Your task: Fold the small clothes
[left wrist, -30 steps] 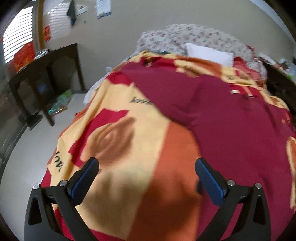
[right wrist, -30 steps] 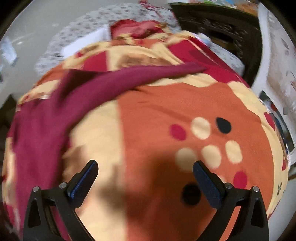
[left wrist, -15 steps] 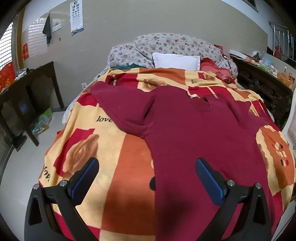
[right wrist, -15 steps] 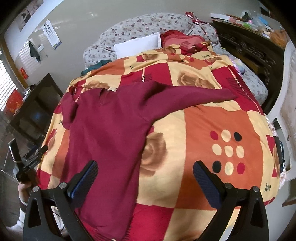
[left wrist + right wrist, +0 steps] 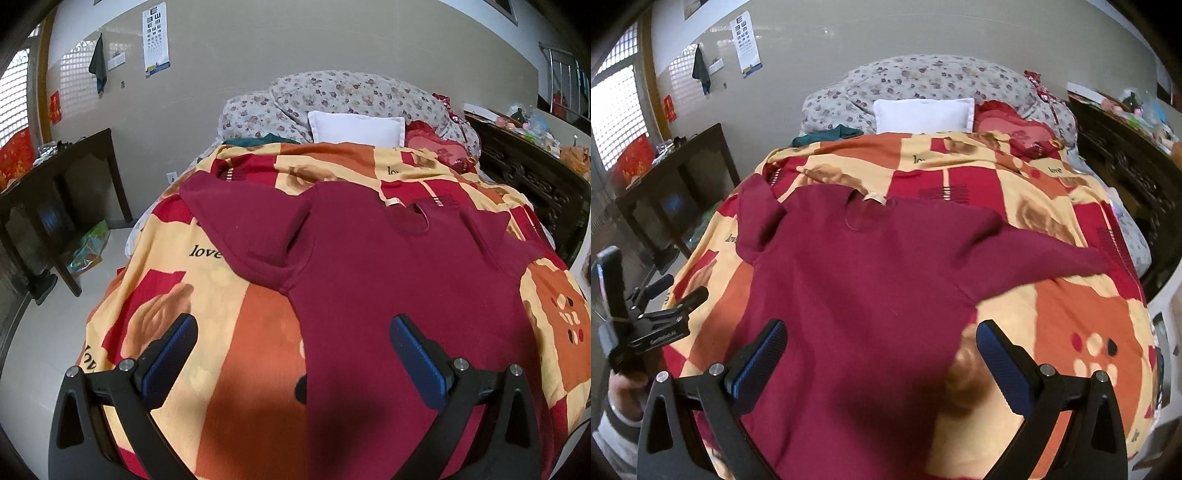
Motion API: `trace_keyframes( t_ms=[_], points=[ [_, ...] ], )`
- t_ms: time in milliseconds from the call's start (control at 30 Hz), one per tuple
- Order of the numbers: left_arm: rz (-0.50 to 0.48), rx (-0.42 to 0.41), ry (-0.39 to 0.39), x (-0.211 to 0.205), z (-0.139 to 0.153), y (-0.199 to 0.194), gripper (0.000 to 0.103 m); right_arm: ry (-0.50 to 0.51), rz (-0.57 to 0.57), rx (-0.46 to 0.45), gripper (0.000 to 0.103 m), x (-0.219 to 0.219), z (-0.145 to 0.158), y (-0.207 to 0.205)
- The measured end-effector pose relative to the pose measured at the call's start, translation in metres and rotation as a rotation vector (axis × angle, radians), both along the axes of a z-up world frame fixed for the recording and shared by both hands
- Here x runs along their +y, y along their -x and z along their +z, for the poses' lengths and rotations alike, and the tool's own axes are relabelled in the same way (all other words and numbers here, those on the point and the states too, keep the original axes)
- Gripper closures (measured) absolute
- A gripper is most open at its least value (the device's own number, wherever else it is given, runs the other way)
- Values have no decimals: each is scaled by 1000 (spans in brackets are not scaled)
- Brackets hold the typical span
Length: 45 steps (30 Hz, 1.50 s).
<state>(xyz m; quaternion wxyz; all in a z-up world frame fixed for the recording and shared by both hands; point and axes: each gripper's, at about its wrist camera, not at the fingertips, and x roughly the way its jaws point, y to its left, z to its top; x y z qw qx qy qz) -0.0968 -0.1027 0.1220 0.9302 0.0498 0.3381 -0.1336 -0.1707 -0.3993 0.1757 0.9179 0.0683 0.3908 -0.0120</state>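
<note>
A dark red long-sleeved shirt [image 5: 388, 280] lies spread flat on the bed's orange, yellow and red blanket [image 5: 207, 295], collar away from me, sleeves out to both sides. It also shows in the right wrist view [image 5: 864, 280]. My left gripper [image 5: 293, 350] is open and empty, above the shirt's lower left edge. My right gripper [image 5: 881, 350] is open and empty, above the shirt's lower right part. The left gripper shows at the left edge of the right wrist view [image 5: 661, 306], held in a hand.
A white pillow [image 5: 356, 127] and floral bedding [image 5: 332, 92] lie at the bed's head. A dark wooden table [image 5: 55, 184] stands left of the bed, dark carved furniture [image 5: 535, 177] on the right. The floor [image 5: 48, 332] lies to the left.
Both grippers have drawn back and up from the blanket, and the whole shirt and bed have come into view. Both jaws stay open and empty.
</note>
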Motion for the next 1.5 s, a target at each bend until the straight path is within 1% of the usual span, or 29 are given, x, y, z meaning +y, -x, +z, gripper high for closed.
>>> trace_keyframes(
  t_ms=[167, 233, 300, 633, 767, 900, 1067, 1500],
  points=[
    [0, -2, 4, -6, 0, -9, 0, 17, 14, -10, 0, 23, -15, -28],
    [-2, -8, -2, -8, -1, -11, 0, 40, 13, -9, 0, 31, -20, -36],
    [2, -12, -13, -11, -2, -13, 0, 40, 18, -12, 0, 36, -24, -42],
    [10, 5, -1, -13, -8, -23, 0, 13, 19, 11, 0, 42, -42, -59],
    [5, 4, -2, -13, -8, -23, 0, 26, -9, 0, 0, 43, -44, -62],
    [-2, 0, -2, -21, -10, -24, 0, 12, -22, 2, 0, 41, -47, -65],
    [-4, 2, 2, -26, -10, -24, 0, 21, -27, 10, 0, 39, -50, -65],
    [-5, 2, 0, -27, -10, -24, 0, 1, -25, 25, 0, 39, -55, -70]
  ],
)
